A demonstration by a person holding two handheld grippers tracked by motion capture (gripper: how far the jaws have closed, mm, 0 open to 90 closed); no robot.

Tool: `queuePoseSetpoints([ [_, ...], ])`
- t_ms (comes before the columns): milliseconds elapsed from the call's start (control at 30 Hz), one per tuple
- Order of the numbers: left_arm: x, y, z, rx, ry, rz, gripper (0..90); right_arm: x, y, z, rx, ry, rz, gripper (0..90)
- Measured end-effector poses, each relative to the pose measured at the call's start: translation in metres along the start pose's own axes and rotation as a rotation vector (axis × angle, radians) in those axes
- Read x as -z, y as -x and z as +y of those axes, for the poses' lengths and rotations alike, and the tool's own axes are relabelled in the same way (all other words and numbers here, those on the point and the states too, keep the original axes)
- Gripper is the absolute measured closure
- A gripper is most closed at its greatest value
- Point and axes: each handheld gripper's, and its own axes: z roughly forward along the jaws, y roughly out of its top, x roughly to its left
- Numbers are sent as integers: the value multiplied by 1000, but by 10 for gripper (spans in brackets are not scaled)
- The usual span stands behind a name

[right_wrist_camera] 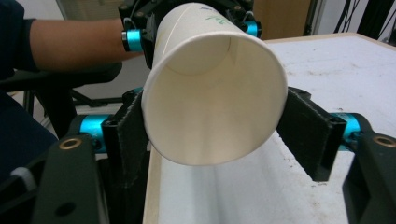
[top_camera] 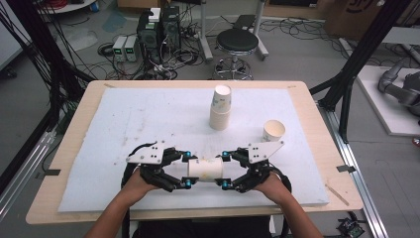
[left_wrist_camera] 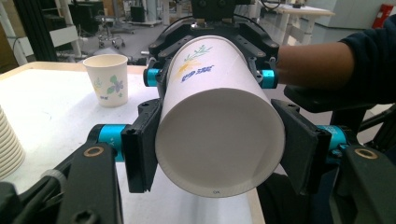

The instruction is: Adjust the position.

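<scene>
Left gripper [top_camera: 187, 170] and right gripper [top_camera: 224, 170] face each other, jaws closed in

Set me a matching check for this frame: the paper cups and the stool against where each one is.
1. tall stack of white paper cups
2. single upright white paper cup
3. white paper cup on its side
4. round black stool

A. on the grey floor
B. near edge of the white mat
C. mid-mat
D. right of the stack

Pairs: 1-C; 2-D; 3-B; 4-A
</scene>
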Motion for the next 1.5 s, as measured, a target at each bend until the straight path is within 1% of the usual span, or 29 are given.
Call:
queuePoseSetpoints([
  [100,0,0,-2,8,3,8,372,1,1,0,-20,5,1,320],
  [167,-1,0,-3,10,1,9,371,1,2,0,-20,7,-1,324],
  [267,-1,0,-3,31,2,20,362,1,2,0,-20,4,-3,324],
  [300,-2,0,-2,45,-1,32,332,2,2,0,-23,2,-5,324],
  [367,-2,0,-1,61,-9,61,209,2,2,1,-21,-7,-6,322],
  [400,-2,0,-1,61,-17,76,174,2,2,1,-19,-13,-11,320],
  [433,-1,0,0,58,-26,85,165,2,2,1,-22,-24,-14,320],
  [467,-1,1,1,61,-29,90,164,2,2,2,-16,-43,-26,320],
  [500,0,1,2,60,-42,100,163,2,2,3,-16,-64,-33,320],
  [600,1,0,4,54,-74,116,162,1,2,8,-7,-101,-47,320],
  [633,2,-1,5,55,-88,125,162,1,3,10,2,-114,-53,320],
  [700,3,-1,8,54,-119,136,163,0,4,15,3,-139,-64,320],
  [767,4,-2,10,53,-135,135,164,0,5,20,5,-163,-57,320],
  [867,5,-2,13,46,-157,127,164,0,6,28,19,-211,-69,320],
  [900,5,-2,15,42,-166,124,164,-1,7,30,21,-225,-66,320],
  [1033,5,-2,19,34,-213,117,164,-4,9,41,31,-295,-71,320],
  [1067,5,-2,19,38,-221,117,164,-5,9,42,32,-312,-66,320],
  [1167,4,-3,19,33,-247,119,164,-10,9,49,45,-375,-74,320],
  [1333,1,-3,18,21,-288,124,171,-18,8,59,59,-449,-63,320],
  [1433,-1,-3,17,10,-319,127,173,-23,8,63,79,-492,-69,320],
  [1467,-2,-3,17,8,-322,126,173,-25,8,65,86,-515,-72,319],
  [1500,-2,-3,17,7,-329,128,173,-26,8,66,91,-527,-74,318],
])
